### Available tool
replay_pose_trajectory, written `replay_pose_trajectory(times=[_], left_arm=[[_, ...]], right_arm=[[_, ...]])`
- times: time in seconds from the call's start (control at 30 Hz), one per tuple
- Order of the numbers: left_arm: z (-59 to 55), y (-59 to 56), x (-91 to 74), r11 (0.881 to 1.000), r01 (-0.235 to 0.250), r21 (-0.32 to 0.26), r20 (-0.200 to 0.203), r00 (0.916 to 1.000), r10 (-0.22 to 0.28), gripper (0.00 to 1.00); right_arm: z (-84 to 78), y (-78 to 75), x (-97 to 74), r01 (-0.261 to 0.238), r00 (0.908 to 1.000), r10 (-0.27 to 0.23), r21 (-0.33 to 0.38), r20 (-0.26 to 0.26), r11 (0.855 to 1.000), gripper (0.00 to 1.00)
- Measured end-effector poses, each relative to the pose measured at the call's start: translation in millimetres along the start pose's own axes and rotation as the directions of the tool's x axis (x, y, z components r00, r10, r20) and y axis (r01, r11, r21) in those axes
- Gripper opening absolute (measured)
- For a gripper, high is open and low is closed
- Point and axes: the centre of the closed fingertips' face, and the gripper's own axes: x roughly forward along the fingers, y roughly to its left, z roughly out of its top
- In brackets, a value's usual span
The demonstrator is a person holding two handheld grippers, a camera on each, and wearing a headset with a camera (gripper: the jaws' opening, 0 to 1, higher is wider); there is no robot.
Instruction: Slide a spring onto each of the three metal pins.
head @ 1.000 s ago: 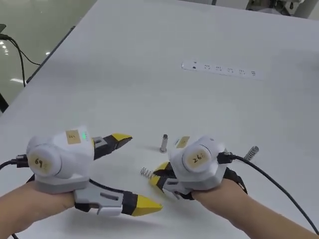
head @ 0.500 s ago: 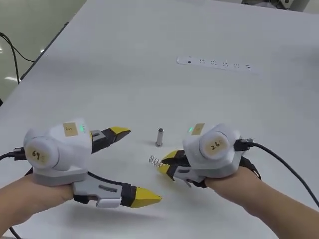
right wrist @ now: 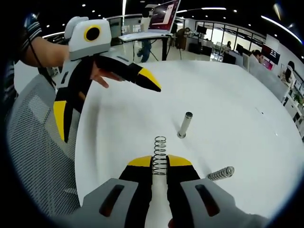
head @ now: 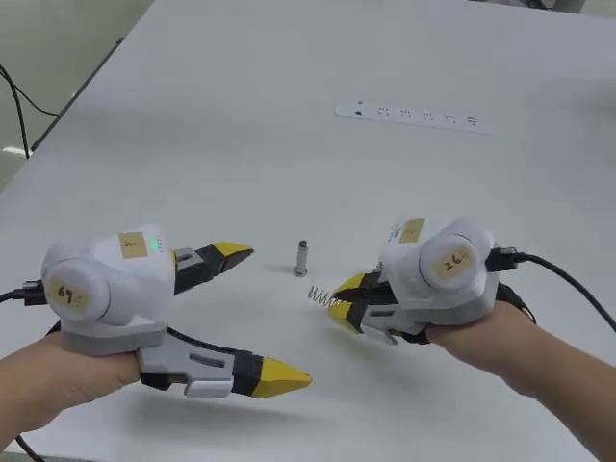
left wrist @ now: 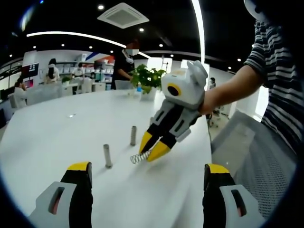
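My right gripper (head: 345, 296) is shut on one end of a small wire spring (head: 318, 294), which sticks out from between the yellow tips (right wrist: 160, 161) and hangs just above the white table. A short metal pin (head: 302, 258) stands upright a little beyond and left of the spring (right wrist: 160, 151); the same pin (right wrist: 184, 125) shows ahead and to the right. Two pins (left wrist: 108, 156) (left wrist: 133, 136) stand near the held spring (left wrist: 137, 157) in the left gripper view. A second spring (right wrist: 220, 173) lies flat on the table. My left gripper (head: 258, 316) is wide open and holds nothing.
A white power strip (head: 412, 117) lies across the far part of the table (head: 241, 115). A black cable (head: 568, 279) trails from my right gripper. The table's left edge (head: 87, 82) drops to the floor. People, desks and a plant (left wrist: 147, 78) stand in the room beyond.
My right gripper has carried the spring to the right, from below-left of the pin to below-right of it. The left gripper has stayed open and nearly still. The head camera has shifted.
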Motion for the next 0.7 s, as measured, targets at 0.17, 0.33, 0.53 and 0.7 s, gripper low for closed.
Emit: replay_pose_trajectory(times=[0.17, 0.33, 0.53, 0.7], left_arm=[[0.8, -1.5, 2.7, 1.000, 0.011, -0.003, -0.001, 0.9999, -0.011, 0.94], [0.9, -5.6, 5.5, 0.999, 0.032, -0.008, -0.004, 0.9995, -0.032, 0.91], [1.3, -7.9, 8.5, 0.999, 0.048, -0.009, -0.008, 0.9988, -0.048, 0.90], [3.1, -8.8, 11.7, 0.998, 0.062, -0.016, -0.006, 0.9980, -0.063, 0.89]], right_arm=[[-4.1, -2.2, -8.6, 0.000, 1.0000, 0.000, -0.009, -0.001, 1.000, 0.08], [-6.6, -3.8, -17.1, -0.007, 1.0000, 0.006, -0.044, -0.005, 0.999, 0.07], [-8.6, -4.2, -28.4, -0.042, 0.9991, 0.042, -0.104, -0.002, 0.994, 0.07], [-8.5, -4.8, -37.1, -0.067, 0.9976, 0.068, -0.150, 0.003, 0.986, 0.08]])
